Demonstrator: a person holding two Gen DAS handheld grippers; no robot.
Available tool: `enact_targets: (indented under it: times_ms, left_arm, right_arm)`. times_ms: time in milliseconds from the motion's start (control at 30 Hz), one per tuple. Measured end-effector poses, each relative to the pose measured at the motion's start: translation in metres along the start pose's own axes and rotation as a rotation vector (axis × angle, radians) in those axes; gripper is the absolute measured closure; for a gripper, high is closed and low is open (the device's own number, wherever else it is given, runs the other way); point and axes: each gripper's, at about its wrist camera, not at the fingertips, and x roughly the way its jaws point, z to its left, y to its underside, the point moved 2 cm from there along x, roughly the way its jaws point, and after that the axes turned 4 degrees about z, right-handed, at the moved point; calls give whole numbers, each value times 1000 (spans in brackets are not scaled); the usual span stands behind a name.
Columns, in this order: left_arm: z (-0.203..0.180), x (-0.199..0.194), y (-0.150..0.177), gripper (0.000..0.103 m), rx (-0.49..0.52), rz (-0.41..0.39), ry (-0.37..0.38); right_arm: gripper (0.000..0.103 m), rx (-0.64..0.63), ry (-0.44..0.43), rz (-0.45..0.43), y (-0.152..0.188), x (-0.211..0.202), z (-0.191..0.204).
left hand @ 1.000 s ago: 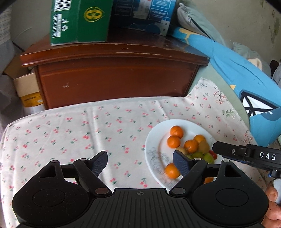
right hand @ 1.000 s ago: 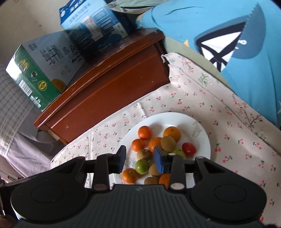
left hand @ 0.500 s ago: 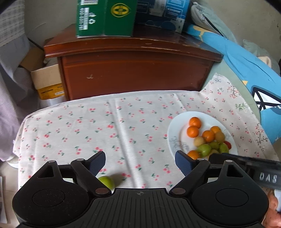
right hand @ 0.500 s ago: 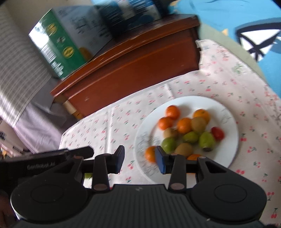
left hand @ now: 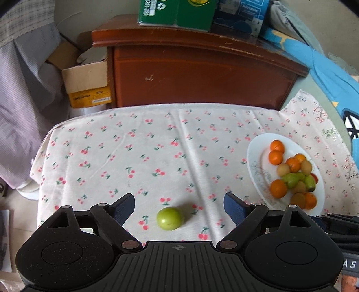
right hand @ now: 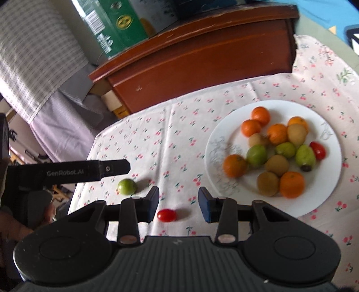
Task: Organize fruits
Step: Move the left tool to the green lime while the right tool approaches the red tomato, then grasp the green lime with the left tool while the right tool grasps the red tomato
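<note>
The left gripper (left hand: 179,207) is wide apart over a green fruit (left hand: 170,218) on the cloth (left hand: 143,152), holding nothing – the right gripper (right hand: 178,201), partly apart, frames a red tomato (right hand: 166,215) beside the plate (right hand: 323,193) of fruits

I see a matt cotton-like cloth (left hand: 157,143), creased, under a glossy white plate (right hand: 323,193) that looks ceramic. The cabinet (left hand: 197,74) is varnished wood, scuffed along its top edge. The boxes (left hand: 179,11) look like printed card. My grippers' bodies are matt black plastic, ribbed, with small metal pins.
</note>
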Motion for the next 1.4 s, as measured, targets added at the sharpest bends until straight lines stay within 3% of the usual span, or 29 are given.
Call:
enact_targets:
  times_ms: [400, 733, 933, 1100, 1233, 1367, 1400]
  left_arm:
    - [8, 19, 21, 16, 23, 7, -22]
    - [2, 26, 29, 17, 91, -17, -49]
    - [5, 31, 30, 18, 82, -22, -57]
    - [5, 34, 32, 26, 86, -20, -48]
    - [5, 35, 33, 43, 93, -25, -43]
    - [6, 35, 32, 44, 82, -30, -30]
    - [6, 35, 32, 50, 82, -32, -29]
  right_arm:
    - [63, -107, 13, 66, 20, 24, 20]
    - [63, -194, 51, 79, 30, 38, 33]
    - [63, -208, 78, 68, 30, 44, 34]
    - [66, -221, 103, 58, 31, 48, 35]
    - [77, -242, 103, 55, 32, 50, 38]
    - [77, -240, 104, 52, 32, 50, 38]
    - [77, -239, 103, 52, 32, 50, 38]
